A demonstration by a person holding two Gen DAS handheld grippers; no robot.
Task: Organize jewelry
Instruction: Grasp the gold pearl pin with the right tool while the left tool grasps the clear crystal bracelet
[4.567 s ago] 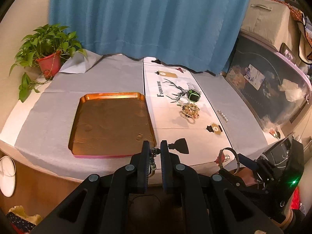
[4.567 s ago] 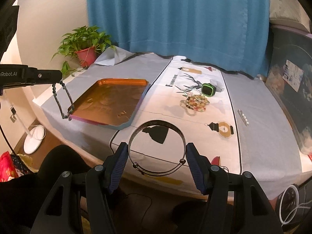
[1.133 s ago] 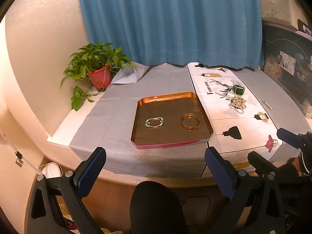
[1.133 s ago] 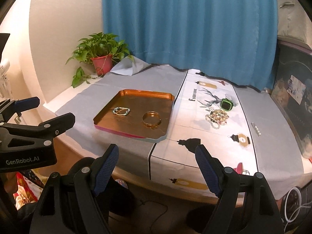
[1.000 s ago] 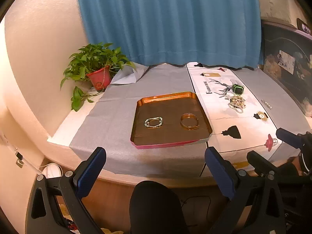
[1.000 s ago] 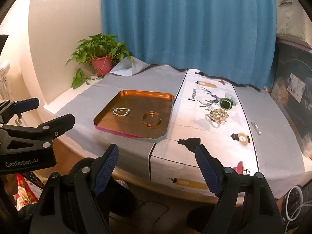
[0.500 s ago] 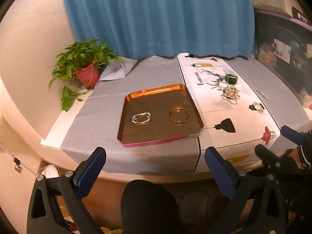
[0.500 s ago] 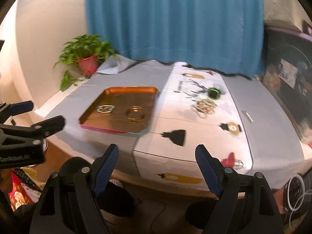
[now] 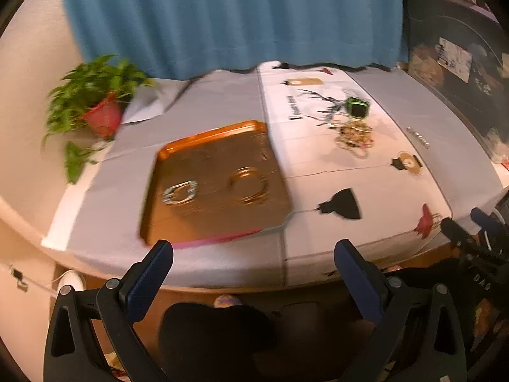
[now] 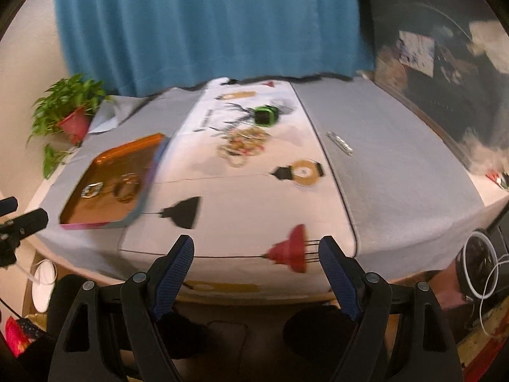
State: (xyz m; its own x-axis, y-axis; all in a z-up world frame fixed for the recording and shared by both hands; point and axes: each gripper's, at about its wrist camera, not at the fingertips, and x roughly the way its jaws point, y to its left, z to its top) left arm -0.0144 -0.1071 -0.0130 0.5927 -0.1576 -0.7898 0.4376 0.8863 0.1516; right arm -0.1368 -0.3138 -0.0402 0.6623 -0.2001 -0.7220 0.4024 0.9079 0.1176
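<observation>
An orange tray (image 9: 178, 222) (image 10: 95, 210) lies on the grey-covered table and holds a pale beaded bracelet (image 9: 180, 192) (image 10: 92, 190) and a gold bangle (image 9: 248, 184) (image 10: 127, 187). A heap of beaded jewelry (image 9: 353, 137) (image 10: 243, 145), a green watch (image 9: 359, 107) (image 10: 266, 115) and a pearl clip (image 9: 418, 137) (image 10: 339, 143) lie on the white runner and grey cloth. My left gripper (image 9: 253, 256) hangs open and empty before the table's near edge. My right gripper (image 10: 256, 253) is open and empty too, in front of the runner's near end.
A potted plant (image 9: 95, 108) (image 10: 68, 113) stands at the table's far left corner. A blue curtain (image 9: 229, 16) hangs behind. A dark cluttered unit (image 10: 445, 63) lines the right side. The person's dark knees (image 9: 216, 334) are below the grippers.
Both grippers have come closer to the table and lower; the right one has swung right, so the runner fills its view. The bracelet and bangle lie in the tray, earlier held in the jaws.
</observation>
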